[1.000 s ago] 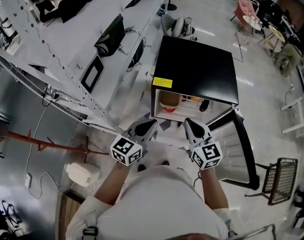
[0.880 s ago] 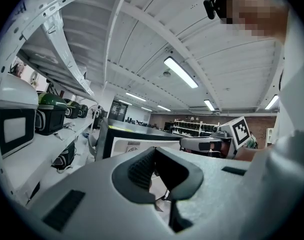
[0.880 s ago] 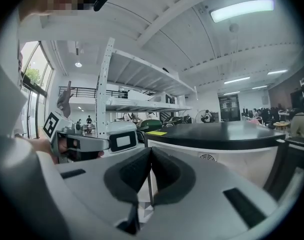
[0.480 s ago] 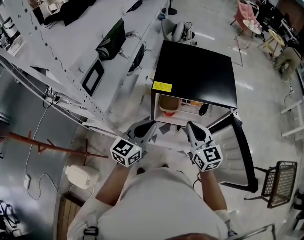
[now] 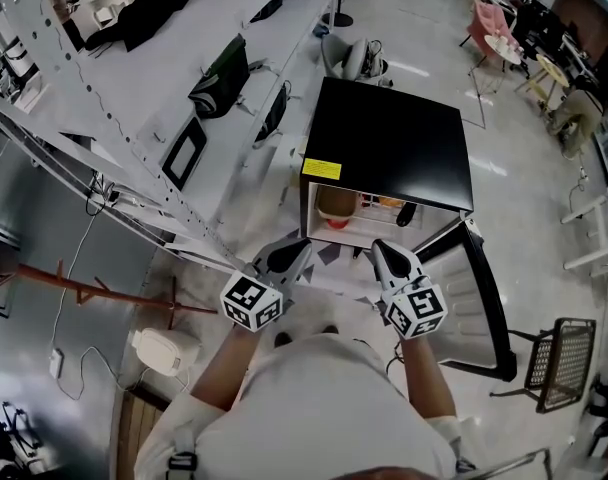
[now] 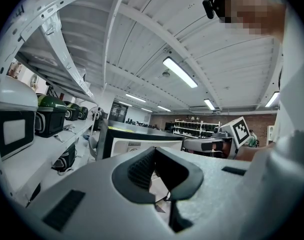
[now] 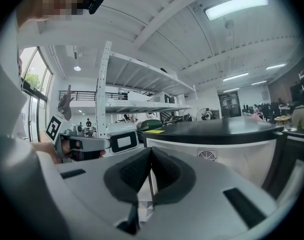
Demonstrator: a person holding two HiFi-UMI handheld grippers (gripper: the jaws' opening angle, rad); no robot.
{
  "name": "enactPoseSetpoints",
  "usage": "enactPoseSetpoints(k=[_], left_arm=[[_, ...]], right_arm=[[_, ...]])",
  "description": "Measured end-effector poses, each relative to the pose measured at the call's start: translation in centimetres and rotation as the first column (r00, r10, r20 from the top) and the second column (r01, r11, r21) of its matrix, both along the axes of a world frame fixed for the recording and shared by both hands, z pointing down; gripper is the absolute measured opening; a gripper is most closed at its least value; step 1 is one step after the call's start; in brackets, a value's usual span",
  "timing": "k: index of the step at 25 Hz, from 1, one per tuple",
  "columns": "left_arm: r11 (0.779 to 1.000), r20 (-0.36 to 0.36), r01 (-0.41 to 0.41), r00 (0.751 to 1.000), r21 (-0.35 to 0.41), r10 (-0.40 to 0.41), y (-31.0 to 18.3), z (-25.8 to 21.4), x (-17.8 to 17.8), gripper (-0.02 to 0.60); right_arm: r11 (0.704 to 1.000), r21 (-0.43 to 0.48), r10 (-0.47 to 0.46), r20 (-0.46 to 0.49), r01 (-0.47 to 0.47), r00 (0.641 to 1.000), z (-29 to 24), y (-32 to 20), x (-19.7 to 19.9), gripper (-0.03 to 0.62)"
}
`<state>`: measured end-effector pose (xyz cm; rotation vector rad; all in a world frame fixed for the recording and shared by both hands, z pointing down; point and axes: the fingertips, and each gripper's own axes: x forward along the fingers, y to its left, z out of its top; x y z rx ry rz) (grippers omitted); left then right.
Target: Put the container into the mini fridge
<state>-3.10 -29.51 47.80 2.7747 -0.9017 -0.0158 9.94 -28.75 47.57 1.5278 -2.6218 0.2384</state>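
Placement looks done: the container (image 5: 334,206), tan with a red edge toward the viewer, sits inside the mini fridge (image 5: 389,143). It is in the left part of the open compartment, just below the yellow label (image 5: 322,167) on the fridge's front rim. A few smaller things lie to its right inside the fridge, too small to identify.

Both tools are out in front of the fridge opening, apart from the container and touching nothing. The left tongs (image 5: 294,251) hang before the fridge's left half, pads pressed together with nothing between them. The right tongs (image 5: 382,250) hang before its right half, likewise closed and empty. Each gripper view shows the fridge's white front and black top beyond the closed pads, with no container in the grip.

The door (image 5: 481,298) stands swung wide to the fridge's right, its inner face toward the person. Judging from this, the one thing possibly left is to push that door closed, though the task sentence asks only for the container to go in. The right tongs are the nearer of the two to the door.
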Motion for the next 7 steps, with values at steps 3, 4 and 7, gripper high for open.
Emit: enactPoseSetpoints(k=[3,4,7], left_arm=[[1.0,-0.001,0.0,1.0,-0.003,0.0,0.22,0.06,0.01,0.005],[1.0,-0.001,0.0,1.0,-0.004,0.0,0.28,0.08,0.04,0.005],[1.0,0.002,-0.002,1.0,-0.006,0.002,0.48,0.14,0.17,0.005]], right_arm=[[1.0,-0.003,-0.003,0.002,0.003,1.0,0.15,0.21,-0.08,0.006],[1.0,-0.003,-0.004,0.002,0.004,1.0,0.19,0.27,-0.09,0.006],[1.0,-0.004,-0.008,0.002,0.008,1.0,0.27,0.42,-0.08,0.006]])
